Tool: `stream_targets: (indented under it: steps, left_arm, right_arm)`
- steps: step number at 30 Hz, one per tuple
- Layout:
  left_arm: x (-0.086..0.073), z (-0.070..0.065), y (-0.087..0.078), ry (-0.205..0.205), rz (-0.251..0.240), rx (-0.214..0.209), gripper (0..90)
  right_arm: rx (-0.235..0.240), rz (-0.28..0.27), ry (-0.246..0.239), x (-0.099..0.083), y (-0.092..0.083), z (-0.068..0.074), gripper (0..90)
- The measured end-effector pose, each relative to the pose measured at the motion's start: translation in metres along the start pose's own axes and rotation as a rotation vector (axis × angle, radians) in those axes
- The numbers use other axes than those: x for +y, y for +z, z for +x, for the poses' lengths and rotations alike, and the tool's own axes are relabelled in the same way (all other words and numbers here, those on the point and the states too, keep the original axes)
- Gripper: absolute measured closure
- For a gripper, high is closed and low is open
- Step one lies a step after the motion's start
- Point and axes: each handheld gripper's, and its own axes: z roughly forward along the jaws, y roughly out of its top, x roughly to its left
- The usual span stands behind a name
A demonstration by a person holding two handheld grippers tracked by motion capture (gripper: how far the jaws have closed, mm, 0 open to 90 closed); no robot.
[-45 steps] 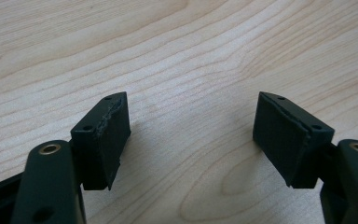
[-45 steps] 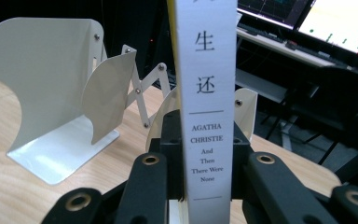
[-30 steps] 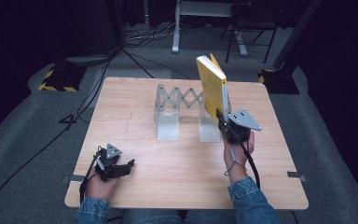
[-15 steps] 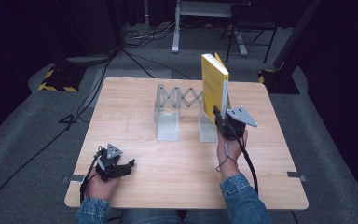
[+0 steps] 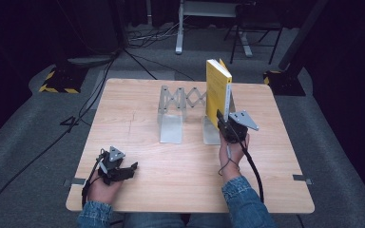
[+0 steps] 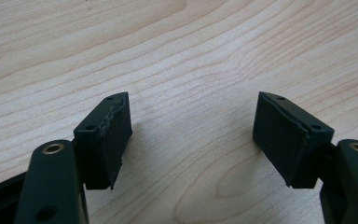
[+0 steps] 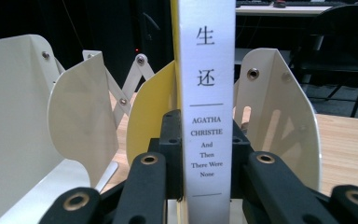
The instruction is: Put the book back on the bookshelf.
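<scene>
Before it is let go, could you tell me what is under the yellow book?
The rack's pale metal base lies below the yellow book; the jaws hide whether its lower edge touches.

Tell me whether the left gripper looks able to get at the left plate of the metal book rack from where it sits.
Probably yes: the left gripper rests open on the bare table, and nothing lies between it and the rack's left plate. The book and right gripper are off to the other side.

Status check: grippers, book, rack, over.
Right gripper shut on yellow book, upright over expandable rack. Left gripper open, on table. Nothing obstructing.
</scene>
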Motion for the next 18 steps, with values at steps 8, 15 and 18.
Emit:
stream_targets:
  steps: [8,15,18]
  left_arm:
    - [0.0,0.0,0.0,-0.001,-0.001,-0.001,28.5]
    - [0.0,0.0,0.0,0.0,-0.001,-0.001,28.5]
    - [0.0,0.0,0.0,0.0,-0.001,-0.001,28.5]
  right_arm:
    - [-0.019,0.023,-0.022,-0.015,0.006,0.005,75.0]
    - [-0.014,0.084,-0.034,-0.027,0.013,0.011,72.7]
    - [-0.016,0.111,-0.049,-0.032,0.016,0.014,72.3]
